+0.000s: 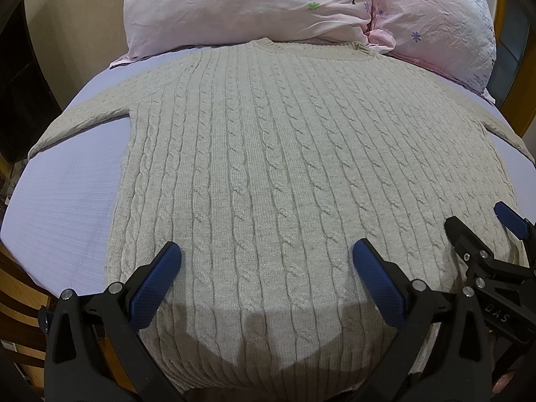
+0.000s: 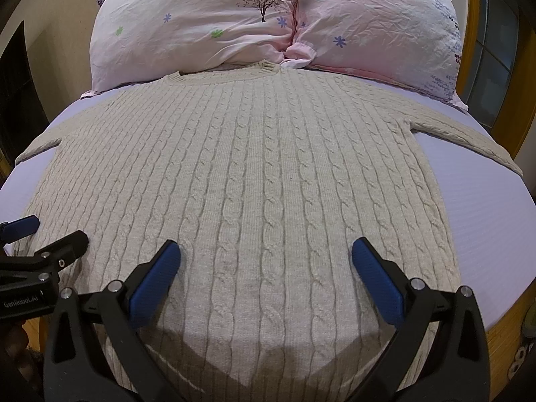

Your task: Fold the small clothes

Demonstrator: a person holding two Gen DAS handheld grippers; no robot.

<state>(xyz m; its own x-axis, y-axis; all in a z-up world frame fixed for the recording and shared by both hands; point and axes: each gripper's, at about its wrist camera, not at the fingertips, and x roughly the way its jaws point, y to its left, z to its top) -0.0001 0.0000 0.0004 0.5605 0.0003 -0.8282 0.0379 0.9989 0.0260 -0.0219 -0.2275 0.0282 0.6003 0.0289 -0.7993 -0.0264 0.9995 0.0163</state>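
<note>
Sweater flat on bed, L gripper & R gripper both spread wide above hem, bare sheet each side

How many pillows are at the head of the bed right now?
2. A pink floral pillow with a tree print lies behind the beige cable-knit sweater's collar; a second pink floral pillow sits to its right, touching it. More could be hidden behind.
</note>
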